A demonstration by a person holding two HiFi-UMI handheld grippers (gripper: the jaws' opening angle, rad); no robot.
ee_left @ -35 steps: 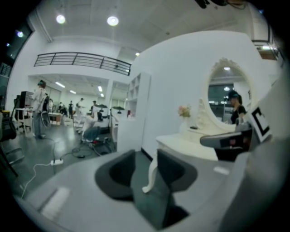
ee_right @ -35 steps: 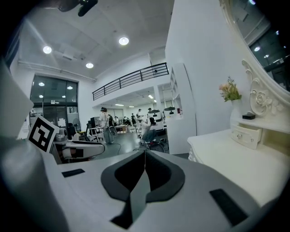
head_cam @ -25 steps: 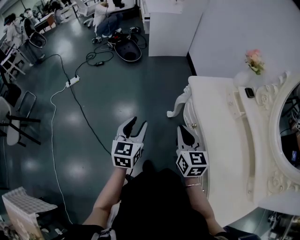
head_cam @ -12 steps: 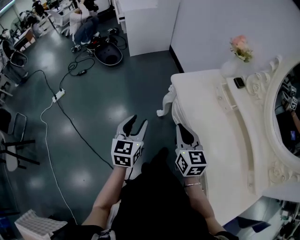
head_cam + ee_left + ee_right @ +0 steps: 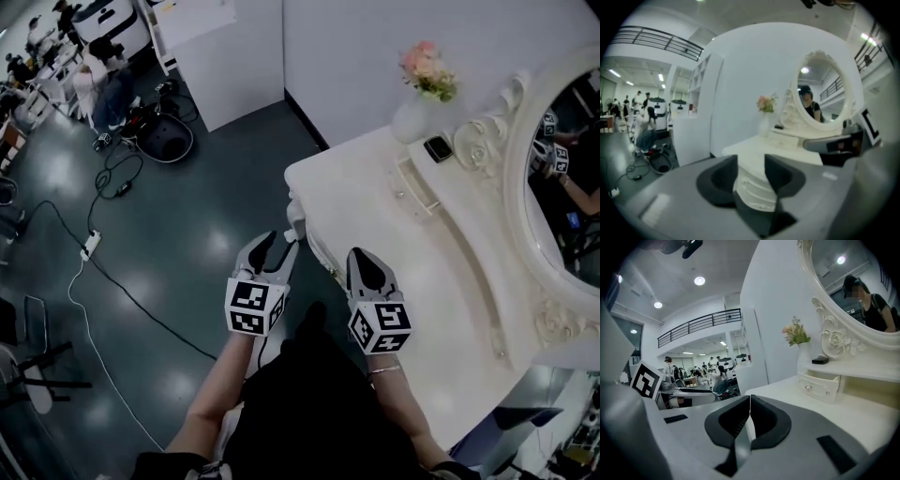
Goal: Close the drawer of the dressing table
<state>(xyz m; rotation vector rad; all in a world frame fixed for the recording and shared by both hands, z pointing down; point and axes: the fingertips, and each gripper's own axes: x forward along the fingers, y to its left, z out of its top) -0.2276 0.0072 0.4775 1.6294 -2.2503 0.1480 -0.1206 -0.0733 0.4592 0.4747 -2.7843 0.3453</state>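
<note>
You are standing over a dark, glossy floor (image 5: 169, 234), with a black cable (image 5: 122, 291) trailing across it to a white power strip (image 5: 91, 246). People are sitting and working far off at the back of the room.

The white dressing table (image 5: 394, 253) is filling the right side of the head view, and its oval mirror (image 5: 562, 169) in a carved frame is rising at the far edge.

You are holding the left gripper (image 5: 278, 242) over the floor, just off the table's near corner. Its jaws are standing apart and gripping nothing. In the left gripper view the table's ribbed corner is showing through the gap, well beyond the pads.

You are holding the right gripper (image 5: 361, 258) beside it, near the table's front edge. Its jaws are meeting at the tips, with nothing between them.

The drawer (image 5: 415, 185) is sitting in the small raised shelf below the mirror, well apart from both grippers. In the right gripper view the drawer is standing pulled out, its front with two small knobs jutting past the shelf.

A pale vase (image 5: 410, 120) is standing at the table's far corner, holding pink flowers (image 5: 427, 67). A small black object (image 5: 437, 147) is lying on the shelf top just beside the vase.
</note>
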